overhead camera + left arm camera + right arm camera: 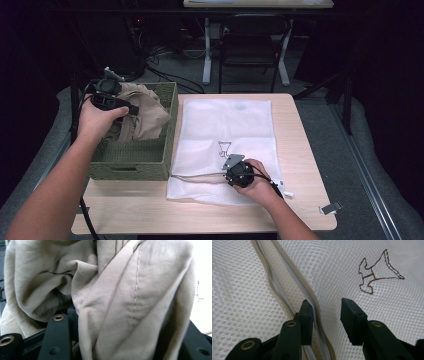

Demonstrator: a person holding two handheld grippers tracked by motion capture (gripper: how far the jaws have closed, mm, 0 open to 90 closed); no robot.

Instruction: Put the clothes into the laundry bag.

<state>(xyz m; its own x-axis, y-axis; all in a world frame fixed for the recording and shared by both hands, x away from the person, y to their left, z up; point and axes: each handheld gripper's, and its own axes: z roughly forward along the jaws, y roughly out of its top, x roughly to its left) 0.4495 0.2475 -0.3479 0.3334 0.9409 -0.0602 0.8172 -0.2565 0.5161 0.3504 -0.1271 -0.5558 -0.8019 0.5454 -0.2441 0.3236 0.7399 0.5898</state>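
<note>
Your right tool (235, 169) sits at the lower centre of the high view, pressed down on the white mesh laundry bag (235, 130). In the right gripper view (324, 308) its jaws stand apart, with bare mesh in the gap; nothing is clamped. The bag's beige zipper (287, 285) runs from the upper left of that frame down to the bottom centre, passing right against the left-hand jaw. A brown stitched emblem (374, 275) lies in the upper right, just beyond the right-hand jaw.

The bag lies flat on the worktop (305, 150), its long axis running from the near edge away from you, filling the middle of the high view. One small silvery clip (331, 208) rests on the worktop at the lower right, well apart from the bag.

Your left tool (131, 108) is in the upper left of the high view, over the green woven basket (150, 160), which stands just beside the bag's left edge. It is clamped on a bunched beige garment (145, 117); in the left gripper view the cloth (120, 305) hangs between the jaws, its seam running roughly top to bottom.

Count: two tools, one bag, one basket, one garment, one clip. Beyond the worktop, a dark chair (252, 45) stands on the floor.
</note>
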